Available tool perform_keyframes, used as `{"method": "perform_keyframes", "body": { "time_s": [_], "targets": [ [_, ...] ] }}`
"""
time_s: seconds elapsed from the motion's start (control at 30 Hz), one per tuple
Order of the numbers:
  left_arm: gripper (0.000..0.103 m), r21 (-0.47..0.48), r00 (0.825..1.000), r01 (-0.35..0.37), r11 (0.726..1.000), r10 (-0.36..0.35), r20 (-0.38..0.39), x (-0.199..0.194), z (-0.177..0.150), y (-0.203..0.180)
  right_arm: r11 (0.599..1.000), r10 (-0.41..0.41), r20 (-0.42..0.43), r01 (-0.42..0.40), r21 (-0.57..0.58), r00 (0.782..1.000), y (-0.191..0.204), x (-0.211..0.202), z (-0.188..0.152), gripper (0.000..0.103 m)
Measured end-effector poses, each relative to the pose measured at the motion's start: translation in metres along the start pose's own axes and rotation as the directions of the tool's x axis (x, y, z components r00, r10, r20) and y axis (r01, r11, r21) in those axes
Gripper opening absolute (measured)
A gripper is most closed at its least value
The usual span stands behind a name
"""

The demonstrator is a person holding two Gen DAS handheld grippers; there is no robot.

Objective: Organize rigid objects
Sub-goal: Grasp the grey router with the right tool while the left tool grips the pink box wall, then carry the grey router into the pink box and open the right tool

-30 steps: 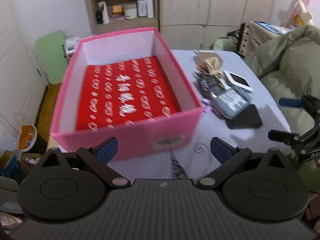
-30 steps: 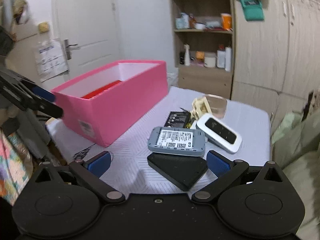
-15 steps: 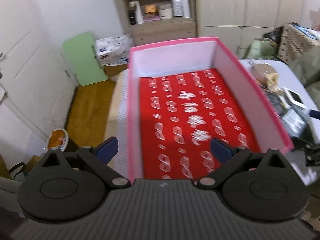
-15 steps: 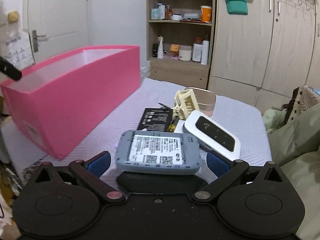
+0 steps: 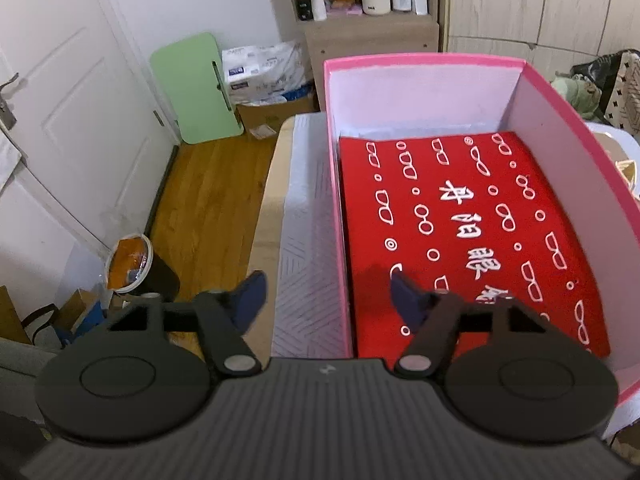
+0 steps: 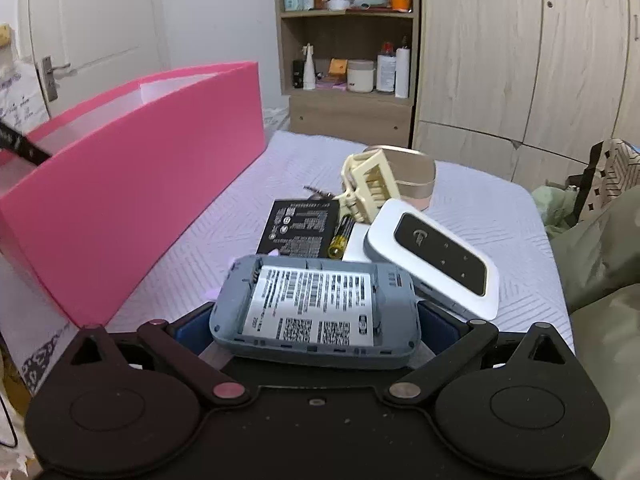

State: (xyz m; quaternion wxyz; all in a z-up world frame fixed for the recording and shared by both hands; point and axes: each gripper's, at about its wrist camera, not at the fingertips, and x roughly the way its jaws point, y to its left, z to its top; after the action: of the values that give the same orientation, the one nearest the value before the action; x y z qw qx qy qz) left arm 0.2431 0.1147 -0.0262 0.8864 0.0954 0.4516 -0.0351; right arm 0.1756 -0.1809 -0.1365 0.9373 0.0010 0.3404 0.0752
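Item one, my left gripper: jaws closing, straddling the near left wall of the pink box; one blue pad outside over the table's edge, the other inside above the red cloth; the pads do not yet press on the wall, as far as I can see.

Item two, my right gripper: its blue pads sit at either side of the grey device, which lies label up between them; both pads are mostly hidden behind it, so I cannot tell whether they pinch it or merely flank it.

Item three, the grey device rests on a flat black piece (only a dark edge shows under it); just beyond lies a white router, tilted, leaning on the pile.

Item four, further out: a black battery pack, a small yellow-and-black cell, a cream hair claw and a round beige tin, all clustered on the pale quilted table cover.

Item five, the pink box stands to the left of the cluster, apart from it; its floor holds only the red patterned cloth.

Item six, surroundings: wooden shelf unit with bottles, wardrobe doors, white door, green board leaning on the wall.
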Motion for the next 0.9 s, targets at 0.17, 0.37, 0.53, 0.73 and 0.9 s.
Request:
{"method": "perform_keyframes", "body": {
  "time_s": [0.17, 0.37, 0.53, 0.73, 0.9],
  "targets": [
    [0.025, 0.033, 1.000, -0.001, 0.999, 0.001, 0.001, 0.002, -0.004, -0.005, 0.998, 0.049, 0.033, -0.049, 0.024, 0.998, -0.007, -0.011, 0.005, 0.102],
    [0.009, 0.020, 0.999, 0.037, 0.999, -0.038, 0.009, 0.002, -0.005, -0.001, 0.997, 0.073, 0.051, -0.074, 0.023, 0.996, -0.009, -0.018, 0.009, 0.101],
    [0.005, 0.018, 0.999, 0.038, 0.999, -0.038, 0.027, 0.002, -0.004, -0.004, 0.995, 0.097, 0.072, -0.099, 0.030, 0.993, -0.010, -0.026, 0.014, 0.101],
    [0.005, 0.029, 0.997, 0.010, 1.000, -0.013, 0.078, 0.002, -0.009, -0.011, 0.994, 0.107, 0.110, -0.106, -0.007, 0.988, -0.005, -0.041, 0.027, 0.101],
    [0.004, 0.015, 0.994, 0.045, 0.999, -0.046, 0.095, 0.000, -0.011, -0.008, 0.993, 0.120, 0.148, -0.117, -0.029, 0.982, -0.001, -0.052, 0.043, 0.101]
  ]
}}
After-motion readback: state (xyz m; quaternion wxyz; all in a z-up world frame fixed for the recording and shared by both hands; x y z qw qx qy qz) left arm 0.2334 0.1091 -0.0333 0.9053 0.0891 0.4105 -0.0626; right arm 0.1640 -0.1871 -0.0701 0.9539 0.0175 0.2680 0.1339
